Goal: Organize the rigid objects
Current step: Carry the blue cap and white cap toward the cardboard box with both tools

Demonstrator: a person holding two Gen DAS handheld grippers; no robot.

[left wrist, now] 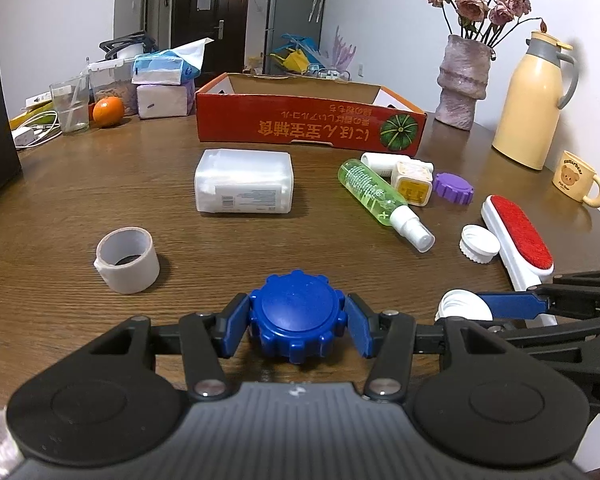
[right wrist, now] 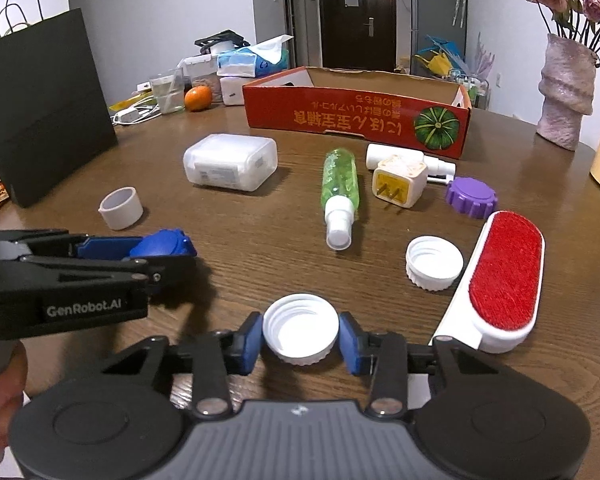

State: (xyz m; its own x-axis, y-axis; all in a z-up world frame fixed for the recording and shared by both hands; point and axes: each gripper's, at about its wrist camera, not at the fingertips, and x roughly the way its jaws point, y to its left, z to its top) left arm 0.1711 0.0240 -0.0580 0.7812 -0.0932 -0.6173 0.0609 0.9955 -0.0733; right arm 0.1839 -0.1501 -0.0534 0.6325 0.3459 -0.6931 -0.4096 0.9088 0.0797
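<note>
The left gripper (left wrist: 297,322) is clamping a blue cap (left wrist: 296,318), while the right gripper (right wrist: 300,334) is gripping a white cap (right wrist: 300,328) open side up. At twelve o'clock, beyond both, the red box (right wrist: 356,114) is sitting on the table (right wrist: 240,240).

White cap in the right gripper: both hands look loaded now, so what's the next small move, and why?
Probably lift the right gripper straight up a little. Its pads sit against both sides of the white cap, which still looks to rest on the table. The left gripper already clamps the blue cap, and the red box stands open beyond for both.
</note>
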